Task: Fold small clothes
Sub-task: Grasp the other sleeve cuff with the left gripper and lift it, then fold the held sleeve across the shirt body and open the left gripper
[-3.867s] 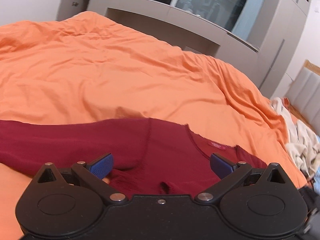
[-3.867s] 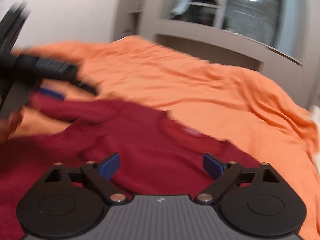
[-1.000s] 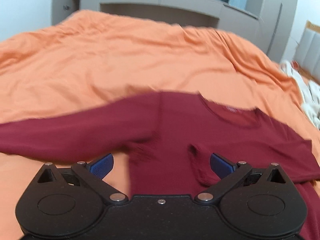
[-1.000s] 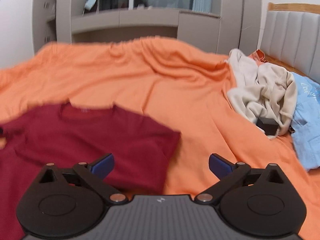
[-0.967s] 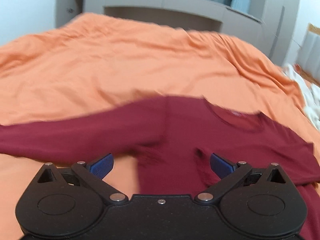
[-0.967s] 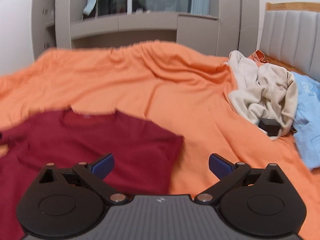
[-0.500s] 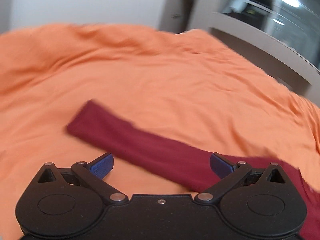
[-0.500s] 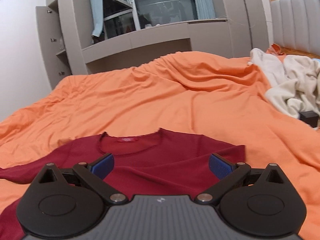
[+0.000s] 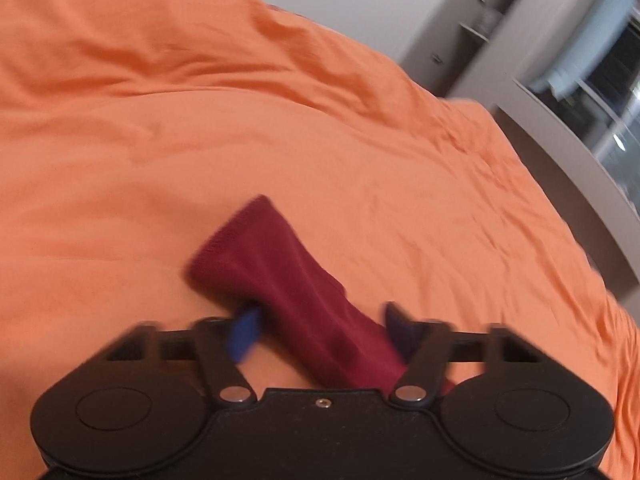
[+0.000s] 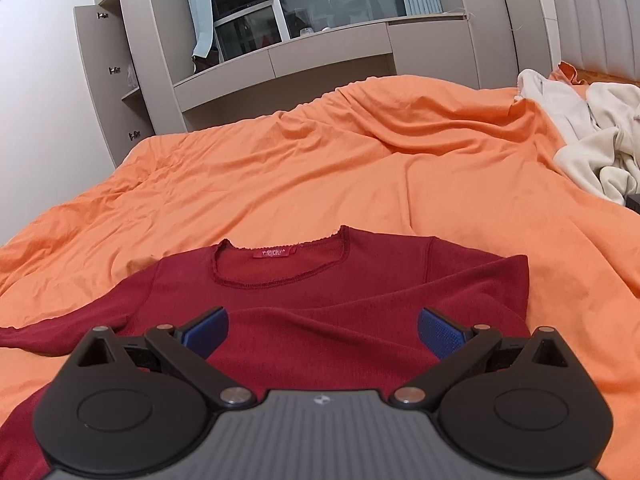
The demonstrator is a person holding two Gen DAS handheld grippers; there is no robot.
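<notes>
My left claw [image 9: 318, 326] sits over the sleeve [image 9: 280, 276] of the dark red shirt [image 10: 320, 300], jaws apart with cloth between them. The sleeve's long axis runs from lower right up to its cuff at mid-frame, on the orange bed [image 9: 160, 120]. Blur hides whether the pads touch fabric, I think not yet. My right claw [image 10: 322, 330] hovers spread wide above the chest; the hem is cut off.
</notes>
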